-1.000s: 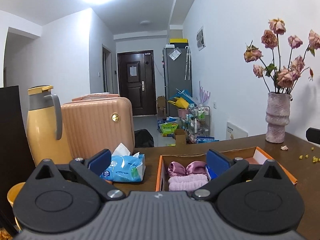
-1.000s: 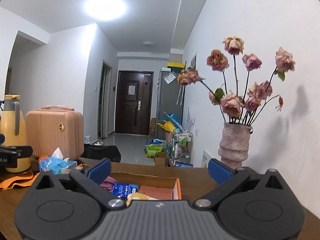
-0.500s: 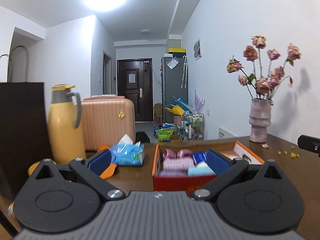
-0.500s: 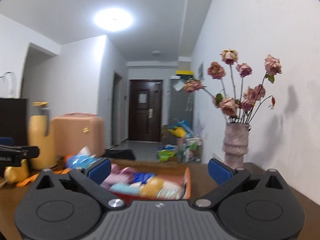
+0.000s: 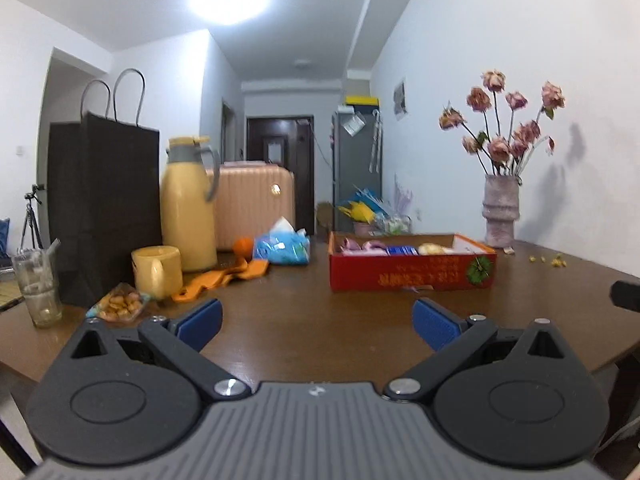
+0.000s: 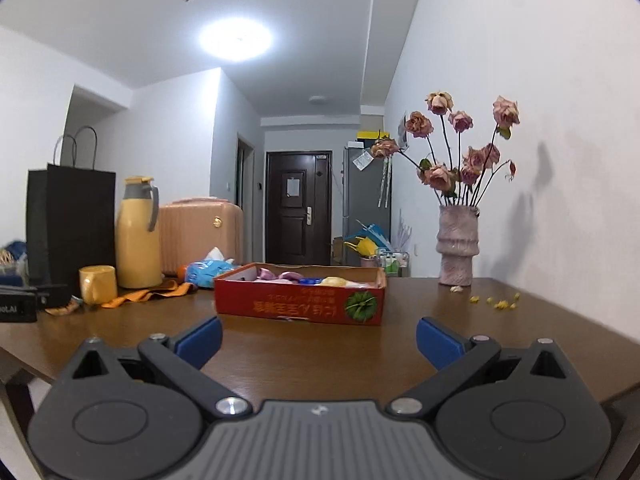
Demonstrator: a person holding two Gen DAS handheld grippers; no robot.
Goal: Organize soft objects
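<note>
A red cardboard box [image 5: 412, 274] [image 6: 300, 302] stands mid-table, holding pink, blue and yellow soft items [image 5: 374, 247] [image 6: 280, 276]. A blue tissue pack [image 5: 282, 248] [image 6: 210, 272] lies left of the box, and an orange cloth [image 5: 224, 276] [image 6: 144, 294] is spread in front of the jug. My left gripper [image 5: 318, 322] is open and empty, low over the near table, well short of the box. My right gripper [image 6: 318, 340] is also open and empty, in front of the box. The left gripper's body [image 6: 24, 304] shows at the right wrist view's left edge.
A black paper bag [image 5: 102, 208], yellow jug [image 5: 188, 208], yellow mug [image 5: 156, 272], glass [image 5: 38, 288], snack packet [image 5: 120, 302] and orange fruit [image 5: 243, 246] crowd the left. A vase of dried roses [image 5: 500, 216] [image 6: 456, 252] stands back right, petals [image 6: 496, 302] scattered nearby. Bare wooden table [image 5: 320, 332] lies in front.
Both grippers have pulled back and down from over the box toward the near table edge. The box now sits farther away. Both stayed open and empty.
</note>
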